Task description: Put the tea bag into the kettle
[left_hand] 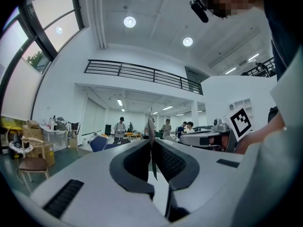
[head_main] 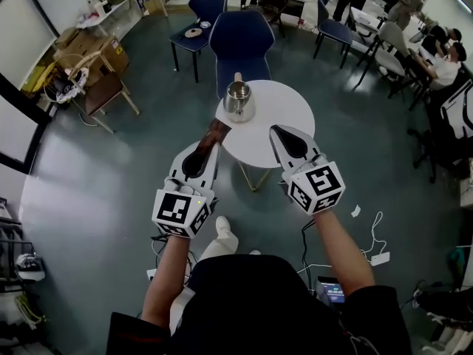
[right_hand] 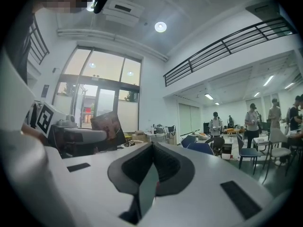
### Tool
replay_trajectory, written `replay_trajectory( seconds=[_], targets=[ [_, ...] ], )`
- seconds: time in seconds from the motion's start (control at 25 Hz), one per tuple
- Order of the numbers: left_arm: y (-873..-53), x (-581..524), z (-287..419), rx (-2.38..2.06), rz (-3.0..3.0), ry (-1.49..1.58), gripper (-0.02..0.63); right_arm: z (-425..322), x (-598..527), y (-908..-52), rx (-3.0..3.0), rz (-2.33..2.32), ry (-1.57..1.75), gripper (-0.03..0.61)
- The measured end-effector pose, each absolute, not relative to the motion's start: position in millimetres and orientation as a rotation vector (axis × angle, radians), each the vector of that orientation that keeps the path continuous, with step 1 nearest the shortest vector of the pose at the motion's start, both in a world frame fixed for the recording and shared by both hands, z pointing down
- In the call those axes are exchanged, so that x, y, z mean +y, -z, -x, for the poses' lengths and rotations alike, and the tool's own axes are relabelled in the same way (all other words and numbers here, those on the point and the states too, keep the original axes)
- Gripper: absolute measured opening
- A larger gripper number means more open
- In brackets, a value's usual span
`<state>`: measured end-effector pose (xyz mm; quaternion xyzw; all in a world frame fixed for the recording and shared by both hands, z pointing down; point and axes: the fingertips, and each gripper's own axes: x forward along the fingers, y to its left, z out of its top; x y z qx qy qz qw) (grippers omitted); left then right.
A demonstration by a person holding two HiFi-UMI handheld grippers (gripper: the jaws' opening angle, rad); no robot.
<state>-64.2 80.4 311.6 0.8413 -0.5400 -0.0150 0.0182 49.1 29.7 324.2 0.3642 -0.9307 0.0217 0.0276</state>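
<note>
While my left tool [head_main: 208, 148] pinches the flat brown paper tea bag [head_main: 217, 132] by its near end, the small shiny steel kettle [head_main: 239, 99] stands on the round white bench [head_main: 284, 109].

The tea bag sticks out of the almost closed jaws toward one o'clock, its far end over the bench rim, and the kettle is just beyond at twelve. My right tool [head_main: 275, 132], at three o'clock from the left one, has its jaws pressed together on nothing. I judge the tea bag to be nearly weightless, thin and floppy. It would bend or flutter if swung fast, and it could slip from smooth pads. Gripping one end, as now, leaves the free end to lead into the kettle's mouth. The kettle looks light enough to skid if knocked, so I would lower the tea bag from above. I cannot tell whether its lid is off.
</note>
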Motion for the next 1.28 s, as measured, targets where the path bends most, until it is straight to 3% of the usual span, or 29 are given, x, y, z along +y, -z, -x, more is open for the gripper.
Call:
replay_trajectory(
  seconds=[1.28],
  targets=[
    [-344, -77, 183, -1.507, -2.647, 0.031, 0.032, 58, -125, -346, -2.73, -1.272, -0.102, 0.018]
  ],
)
